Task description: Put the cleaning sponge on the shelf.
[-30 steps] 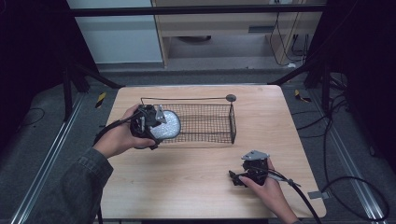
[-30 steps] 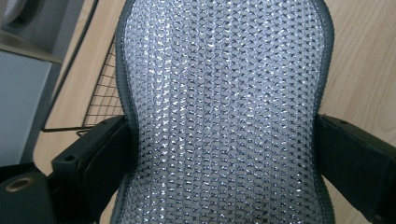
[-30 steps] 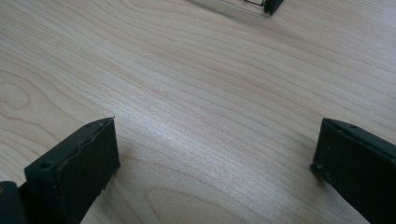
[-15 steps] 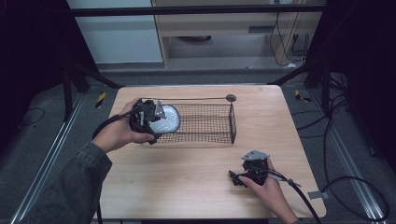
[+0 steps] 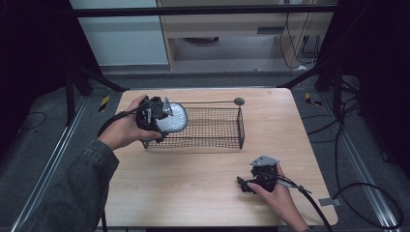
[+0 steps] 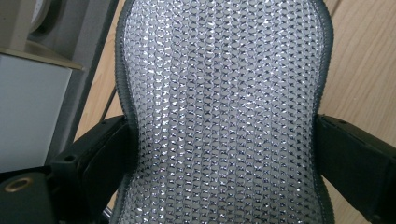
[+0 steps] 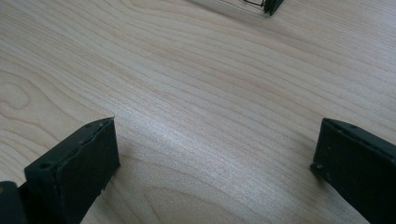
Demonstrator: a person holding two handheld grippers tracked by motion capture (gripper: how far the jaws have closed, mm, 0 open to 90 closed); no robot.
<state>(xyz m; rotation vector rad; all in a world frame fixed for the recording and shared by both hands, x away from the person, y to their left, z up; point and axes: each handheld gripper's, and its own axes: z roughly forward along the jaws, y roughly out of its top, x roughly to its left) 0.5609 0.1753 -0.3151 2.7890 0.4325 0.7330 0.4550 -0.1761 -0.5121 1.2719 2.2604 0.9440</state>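
Silver mesh scouring pad (image 6: pixel 224 116) with a dark fabric rim, probably light and squashy, sits pinched at its waist by the left gripper (image 5: pixel 157 116) over the black wire basket's (image 5: pixel 212 129) left end, while the right gripper (image 5: pixel 251 182) rests spread and empty on the wooden table (image 5: pixel 203 193).

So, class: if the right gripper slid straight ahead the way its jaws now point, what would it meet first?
The right gripper rests low on the table with its jaws open, pointing left. Its own view shows bare wood ahead, with the wire basket at the far top edge. The way looks free; whether the line reaches the basket is unclear.
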